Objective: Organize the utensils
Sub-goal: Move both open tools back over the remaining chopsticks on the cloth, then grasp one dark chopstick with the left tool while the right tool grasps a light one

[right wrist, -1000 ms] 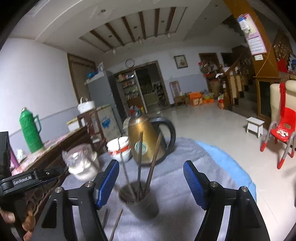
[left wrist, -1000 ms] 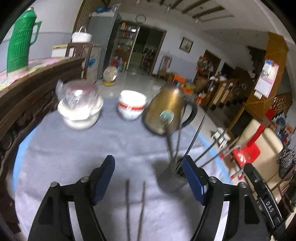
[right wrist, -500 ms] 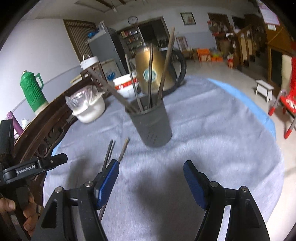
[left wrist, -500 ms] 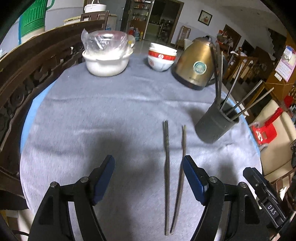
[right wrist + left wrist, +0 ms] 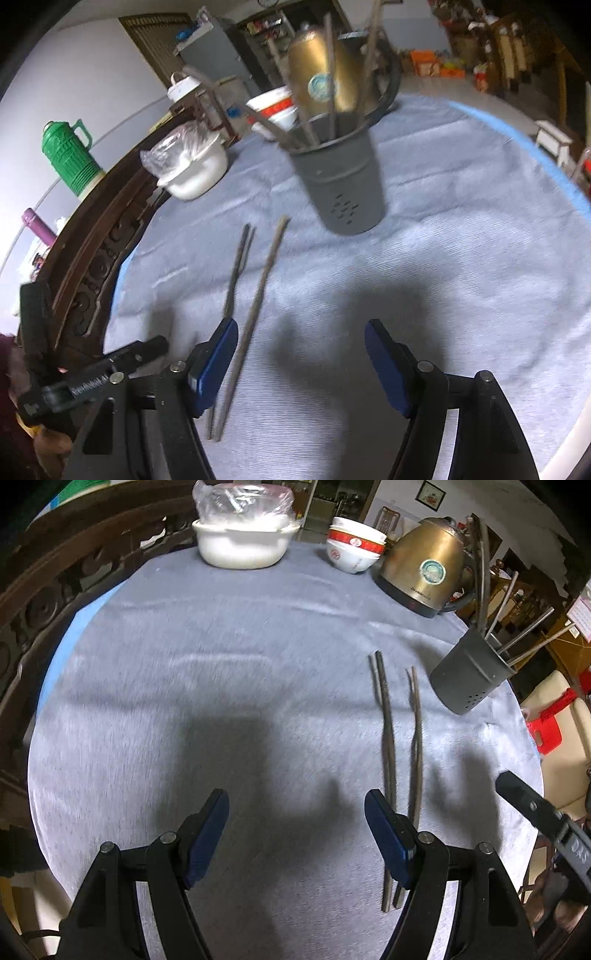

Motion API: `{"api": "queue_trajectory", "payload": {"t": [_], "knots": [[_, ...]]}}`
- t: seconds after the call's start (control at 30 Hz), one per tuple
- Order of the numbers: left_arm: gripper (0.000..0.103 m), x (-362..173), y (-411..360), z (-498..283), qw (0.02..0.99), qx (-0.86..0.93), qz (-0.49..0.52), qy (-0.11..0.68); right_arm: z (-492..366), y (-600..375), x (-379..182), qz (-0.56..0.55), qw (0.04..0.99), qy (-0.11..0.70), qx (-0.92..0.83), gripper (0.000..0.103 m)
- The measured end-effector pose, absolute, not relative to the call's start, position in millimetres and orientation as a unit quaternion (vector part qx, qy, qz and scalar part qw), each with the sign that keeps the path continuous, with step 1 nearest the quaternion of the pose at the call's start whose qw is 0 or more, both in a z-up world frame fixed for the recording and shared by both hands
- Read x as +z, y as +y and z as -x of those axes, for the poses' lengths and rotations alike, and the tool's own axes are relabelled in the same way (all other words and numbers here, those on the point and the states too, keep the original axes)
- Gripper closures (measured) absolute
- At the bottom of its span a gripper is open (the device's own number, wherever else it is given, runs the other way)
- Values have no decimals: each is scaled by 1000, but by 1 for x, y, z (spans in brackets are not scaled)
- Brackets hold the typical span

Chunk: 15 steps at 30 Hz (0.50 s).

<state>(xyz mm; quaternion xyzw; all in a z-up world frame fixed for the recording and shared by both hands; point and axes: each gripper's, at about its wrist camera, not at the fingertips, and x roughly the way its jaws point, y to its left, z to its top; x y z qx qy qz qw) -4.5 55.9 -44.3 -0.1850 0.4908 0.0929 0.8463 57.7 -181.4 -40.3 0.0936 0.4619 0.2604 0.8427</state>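
On the grey tablecloth (image 5: 221, 664), loose chopsticks (image 5: 386, 734) lie side by side beside the dark utensil holder (image 5: 469, 679), long axes running away from the cameras. They look light, stiff, thin and likely slippery; a mid-shaft pinch seems best. Left gripper (image 5: 295, 834) hangs open and empty. Right gripper (image 5: 301, 360), jaws just narrowing, holds nothing.

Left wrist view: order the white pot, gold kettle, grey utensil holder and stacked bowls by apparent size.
1. White pot, though the gold kettle looks close to it
2. Gold kettle
3. Grey utensil holder, nearer the camera, so unsure
4. Stacked bowls
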Motion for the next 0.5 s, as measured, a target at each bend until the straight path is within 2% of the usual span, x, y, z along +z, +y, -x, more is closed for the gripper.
{"api": "queue_trajectory", "payload": {"t": [0.03,0.07,0.1,0.37,0.43,0.47,0.5], "knots": [[27,-45,57,5,845,94,188,491,-61,-174,-41,-89,839,468,263,43],[27,-46,58,6,844,94,190,492,-65,-168,-43,-85,836,474,264,55],[27,-46,59,6,844,93,191,493,-70,-158,-45,-81,830,482,267,61],[27,-48,62,4,841,92,194,497,-93,-110,-60,-57,809,519,269,65],[27,-48,62,2,840,91,195,499,-95,-103,-70,-43,800,537,264,79],[27,-48,61,1,839,90,195,500,-95,-101,-74,-38,796,542,266,90],[27,-48,61,0,839,89,194,500,-93,-101,-74,-29,797,540,268,93]]}}
